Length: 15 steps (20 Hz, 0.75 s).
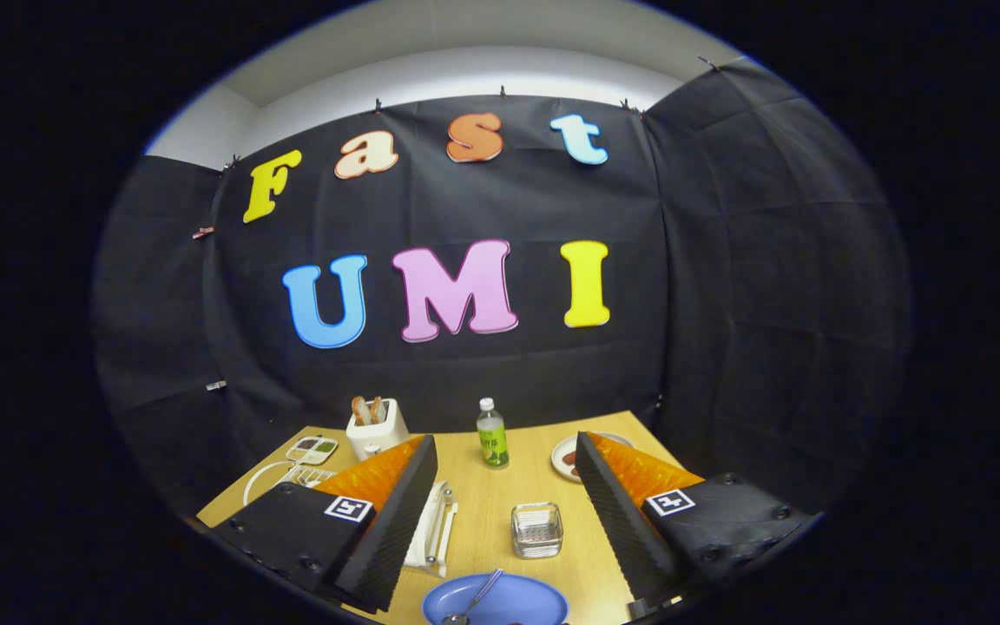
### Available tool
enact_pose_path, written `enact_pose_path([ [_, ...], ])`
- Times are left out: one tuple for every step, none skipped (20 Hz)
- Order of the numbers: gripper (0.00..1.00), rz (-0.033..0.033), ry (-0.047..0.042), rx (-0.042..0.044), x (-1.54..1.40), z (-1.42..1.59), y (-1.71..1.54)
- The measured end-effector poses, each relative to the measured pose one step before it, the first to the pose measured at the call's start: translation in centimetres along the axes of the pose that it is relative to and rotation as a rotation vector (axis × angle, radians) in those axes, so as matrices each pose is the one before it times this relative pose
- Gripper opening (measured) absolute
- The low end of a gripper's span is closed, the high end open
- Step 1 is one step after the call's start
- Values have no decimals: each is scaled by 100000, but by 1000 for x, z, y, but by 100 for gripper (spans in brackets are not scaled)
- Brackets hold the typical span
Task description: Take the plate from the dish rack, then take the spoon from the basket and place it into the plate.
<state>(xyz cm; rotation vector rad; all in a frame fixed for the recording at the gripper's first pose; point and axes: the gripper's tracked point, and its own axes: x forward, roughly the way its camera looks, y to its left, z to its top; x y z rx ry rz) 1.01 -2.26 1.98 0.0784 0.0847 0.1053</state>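
A blue plate (500,601) lies flat on the wooden table (513,486), low between my two fingers. A metal spoon (474,599) rests in it, bowl toward me and handle pointing away. My gripper (504,473) hangs above the table, open, with nothing between its black-padded fingers (396,521). The white dish rack (435,525) stands just inside the left finger, partly hidden by it. A small clear basket (536,529) stands ahead of the plate, between the fingers.
A white toaster (376,427) with bread slices stands at the back left, with a compartment tray (312,449) beside it. A green bottle (491,434) stands at the back centre. A white plate with food (571,456) lies at the back right.
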Motion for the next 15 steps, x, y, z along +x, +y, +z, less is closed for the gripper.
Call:
enact_pose_path([
  [98,-334,-2107,-605,-725,321,33],
  [98,79,-1667,181,-649,100,113],
  [98,225,-957,805,-561,-131,139],
  [98,268,-200,439,-389,-248,180],
  [98,156,191,-191,-352,-404,87],
  [98,413,654,-934,9,-368,92],
  [98,461,1381,-873,13,-568,192],
  [98,1004,1526,-521,196,-377,312],
  [98,1028,1116,-150,269,-157,364],
  [98,691,281,-105,412,181,258],
  [98,435,-795,-371,267,453,211],
  [98,171,-941,-789,257,407,173],
  [98,137,-928,-842,122,309,194],
  [98,242,-957,-569,57,201,307],
  [98,218,-601,-286,101,164,276],
])
